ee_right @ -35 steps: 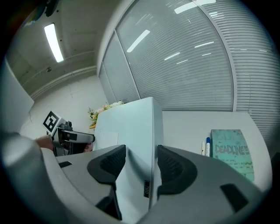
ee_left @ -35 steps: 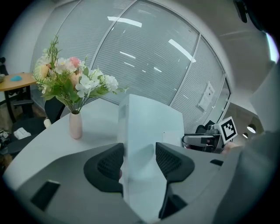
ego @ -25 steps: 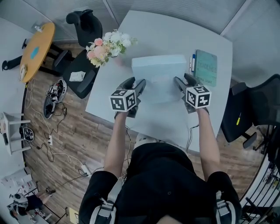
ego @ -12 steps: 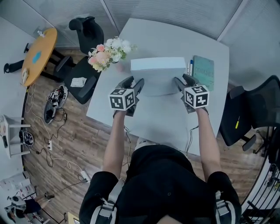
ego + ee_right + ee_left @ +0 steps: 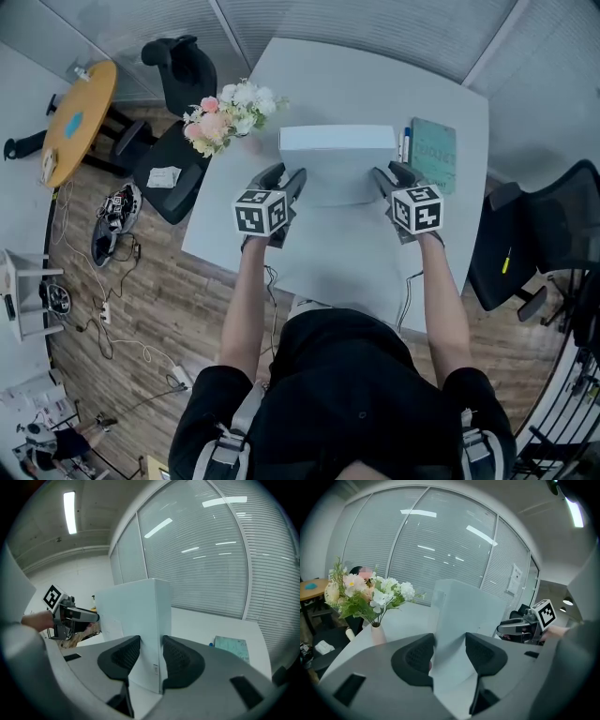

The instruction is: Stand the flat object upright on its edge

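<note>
A flat white box (image 5: 337, 150) stands upright on its long edge on the white table (image 5: 356, 267), its broad face toward me. My left gripper (image 5: 287, 180) holds its left end and my right gripper (image 5: 385, 176) its right end. In the left gripper view the box (image 5: 464, 606) fills the gap between the pads of the left gripper (image 5: 450, 651). In the right gripper view the box's narrow side (image 5: 157, 620) sits between the pads of the right gripper (image 5: 151, 656). Both pairs of jaws have just been closing on the box.
A vase of flowers (image 5: 230, 105) stands at the table's left edge, close to the box's left end. A teal notebook (image 5: 433, 152) and a pen (image 5: 405, 142) lie right of the box. Black office chairs (image 5: 178, 155) (image 5: 539, 234) flank the table.
The box has tipped from leaning back with its broad face showing to standing upright on its edge. Both grippers stayed at its ends and hardly shifted.
</note>
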The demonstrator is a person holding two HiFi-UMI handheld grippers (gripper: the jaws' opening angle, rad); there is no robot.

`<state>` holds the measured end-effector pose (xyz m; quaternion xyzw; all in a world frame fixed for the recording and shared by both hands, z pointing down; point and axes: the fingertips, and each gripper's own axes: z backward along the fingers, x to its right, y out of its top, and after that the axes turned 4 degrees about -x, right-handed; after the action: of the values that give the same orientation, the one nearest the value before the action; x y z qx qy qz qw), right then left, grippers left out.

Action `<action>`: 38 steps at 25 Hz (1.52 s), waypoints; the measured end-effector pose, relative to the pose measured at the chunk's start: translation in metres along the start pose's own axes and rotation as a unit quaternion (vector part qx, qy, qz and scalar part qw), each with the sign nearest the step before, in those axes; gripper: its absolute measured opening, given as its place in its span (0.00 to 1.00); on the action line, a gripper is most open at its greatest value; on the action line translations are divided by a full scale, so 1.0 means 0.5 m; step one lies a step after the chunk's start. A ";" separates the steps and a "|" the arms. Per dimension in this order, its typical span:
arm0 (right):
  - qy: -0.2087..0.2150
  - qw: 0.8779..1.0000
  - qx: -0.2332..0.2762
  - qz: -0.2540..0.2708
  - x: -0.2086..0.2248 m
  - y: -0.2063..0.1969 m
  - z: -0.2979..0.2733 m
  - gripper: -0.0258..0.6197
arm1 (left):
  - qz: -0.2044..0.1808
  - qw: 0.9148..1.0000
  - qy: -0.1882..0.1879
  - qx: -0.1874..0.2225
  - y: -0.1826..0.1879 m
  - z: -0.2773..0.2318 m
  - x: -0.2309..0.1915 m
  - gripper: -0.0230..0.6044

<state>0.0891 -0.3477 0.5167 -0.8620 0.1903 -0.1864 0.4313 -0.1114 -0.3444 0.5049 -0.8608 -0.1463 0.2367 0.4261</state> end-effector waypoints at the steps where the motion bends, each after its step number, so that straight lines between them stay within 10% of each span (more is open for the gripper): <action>1: -0.002 1.000 -0.001 -0.001 0.002 -0.002 0.000 0.31 | -0.001 1.000 0.000 0.002 -0.001 -0.003 0.000 0.40; 38: 0.018 1.000 -0.005 0.011 -0.034 -0.105 0.126 0.31 | 0.000 0.999 0.052 0.000 -0.123 0.117 0.104 0.39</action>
<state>0.1138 -0.2679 0.5215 -0.8585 0.2080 -0.1960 0.4257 -0.1014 -0.2456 0.5087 -0.8721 -0.1241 0.1911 0.4329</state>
